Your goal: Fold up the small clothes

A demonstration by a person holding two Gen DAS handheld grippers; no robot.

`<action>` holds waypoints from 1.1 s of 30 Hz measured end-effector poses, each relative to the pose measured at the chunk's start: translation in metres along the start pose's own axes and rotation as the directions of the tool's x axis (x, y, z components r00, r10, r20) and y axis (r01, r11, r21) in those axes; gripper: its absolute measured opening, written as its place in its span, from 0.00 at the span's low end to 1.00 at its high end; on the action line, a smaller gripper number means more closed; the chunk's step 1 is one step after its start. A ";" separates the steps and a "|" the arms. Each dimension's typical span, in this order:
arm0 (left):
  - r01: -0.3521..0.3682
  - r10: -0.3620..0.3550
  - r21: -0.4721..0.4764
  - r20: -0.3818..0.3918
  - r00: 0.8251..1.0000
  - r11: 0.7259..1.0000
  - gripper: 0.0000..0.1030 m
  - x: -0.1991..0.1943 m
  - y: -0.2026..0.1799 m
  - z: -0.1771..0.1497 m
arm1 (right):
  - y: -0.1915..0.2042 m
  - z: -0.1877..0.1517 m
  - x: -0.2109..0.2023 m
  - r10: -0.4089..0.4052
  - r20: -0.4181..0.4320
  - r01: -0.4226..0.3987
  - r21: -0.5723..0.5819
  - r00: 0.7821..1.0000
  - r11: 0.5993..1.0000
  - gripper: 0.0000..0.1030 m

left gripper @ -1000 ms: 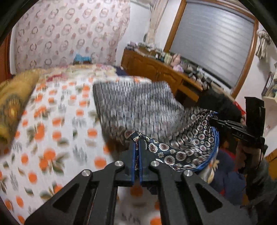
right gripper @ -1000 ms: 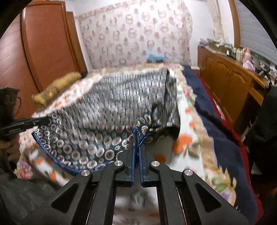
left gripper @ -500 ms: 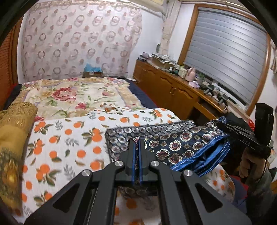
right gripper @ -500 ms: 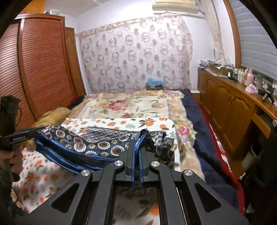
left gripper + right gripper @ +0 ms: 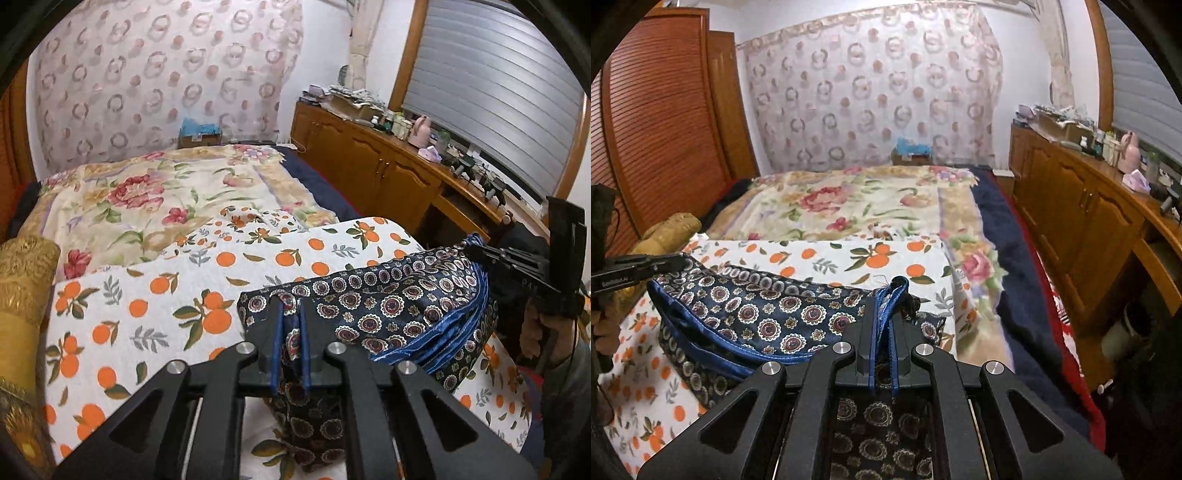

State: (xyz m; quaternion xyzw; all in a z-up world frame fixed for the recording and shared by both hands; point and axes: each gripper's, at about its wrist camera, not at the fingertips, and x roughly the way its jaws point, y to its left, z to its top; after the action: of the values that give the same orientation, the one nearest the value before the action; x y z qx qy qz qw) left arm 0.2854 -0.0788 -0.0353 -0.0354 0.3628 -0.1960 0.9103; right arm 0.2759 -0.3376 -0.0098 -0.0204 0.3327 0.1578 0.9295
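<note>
A bedroom is shown, with a ring-patterned curtain (image 5: 871, 92) across the far wall, a louvred wooden wardrobe (image 5: 661, 114) along one side and a cluttered wooden sideboard (image 5: 1082, 206) under a slatted blind along the other. A narrow gap is left between the sideboard and the bed's side edge, where a dark blue blanket (image 5: 1015, 258) hangs. The bed (image 5: 155, 192) is covered at its far end by a rose-patterned spread, and at its near end by a white sheet printed with oranges (image 5: 147, 302), whose middle lies bare. A gold cushion (image 5: 22, 280) is seen at the bed's wardrobe-side edge.

The folded navy medallion-print garment (image 5: 399, 306), trimmed in bright blue, is stretched over the near edge of the bed between the two grippers. The left gripper (image 5: 291, 314) is seen with its jaws opening, a fold of the cloth lying between the blue pads. The right gripper (image 5: 886, 306) is clamped on the garment's blue-trimmed edge. Small white lettering is carried on each gripper's side, too small and blurred to be read.
</note>
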 end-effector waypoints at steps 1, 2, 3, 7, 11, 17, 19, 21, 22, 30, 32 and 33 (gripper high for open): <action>0.007 -0.007 0.005 0.002 1.000 1.000 0.18 -0.003 0.000 0.000 | -0.001 0.001 -0.001 0.002 0.005 -0.002 -0.006 1.000 1.000 0.07; 0.008 -0.008 0.011 0.009 1.000 1.000 0.38 -0.006 0.000 0.000 | -0.002 0.003 -0.002 0.001 0.011 -0.001 -0.010 1.000 1.000 0.10; 0.011 -0.012 0.023 0.019 1.000 1.000 0.46 -0.011 0.001 -0.002 | -0.003 0.003 -0.004 -0.008 0.015 0.008 -0.012 1.000 1.000 0.13; 0.008 -0.009 0.035 0.015 1.000 0.999 0.52 -0.022 0.009 -0.011 | -0.009 0.003 -0.017 -0.042 0.044 0.042 -0.009 0.998 0.999 0.38; 0.001 -0.001 0.020 -0.035 0.999 1.000 0.53 -0.026 0.021 -0.031 | -0.013 -0.009 -0.031 -0.059 0.038 0.060 -0.029 0.998 0.998 0.45; 0.002 0.001 0.027 -0.102 0.995 1.000 0.53 -0.018 0.029 -0.057 | -0.010 -0.033 -0.020 -0.057 -0.044 0.053 -0.098 0.997 0.994 0.48; 0.009 -0.005 0.032 -0.119 0.993 0.999 0.53 -0.013 0.027 -0.059 | -0.007 -0.036 -0.007 -0.049 -0.072 0.041 -0.109 0.996 0.993 0.48; 0.019 -0.013 0.043 -0.131 0.991 0.999 0.53 -0.007 0.023 -0.057 | -0.006 -0.034 0.002 -0.038 -0.083 0.028 -0.123 0.996 0.992 0.48; 0.020 -0.014 0.047 -0.134 0.991 0.999 0.53 -0.004 0.021 -0.056 | -0.005 -0.032 0.008 -0.037 -0.084 0.026 -0.132 0.996 0.991 0.48; 0.023 -0.015 0.047 -0.162 0.987 0.999 0.53 0.027 0.018 -0.030 | -0.014 -0.008 0.045 -0.044 -0.098 0.032 -0.125 0.994 0.992 0.49; 0.008 -0.003 0.032 -0.161 0.987 0.999 0.53 0.034 0.020 -0.022 | -0.019 -0.004 0.053 -0.060 -0.108 0.048 -0.109 0.992 0.993 0.49; 0.001 0.002 0.019 -0.159 0.987 1.000 0.53 0.038 0.023 -0.016 | -0.021 -0.004 0.053 -0.065 -0.110 0.054 -0.102 0.992 0.993 0.49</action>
State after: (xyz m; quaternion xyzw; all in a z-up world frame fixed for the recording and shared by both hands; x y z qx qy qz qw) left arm 0.3075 -0.0712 -0.0766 -0.0109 0.4326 -0.2012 0.8788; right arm 0.3189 -0.3431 -0.0475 -0.0852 0.3758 0.1447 0.9113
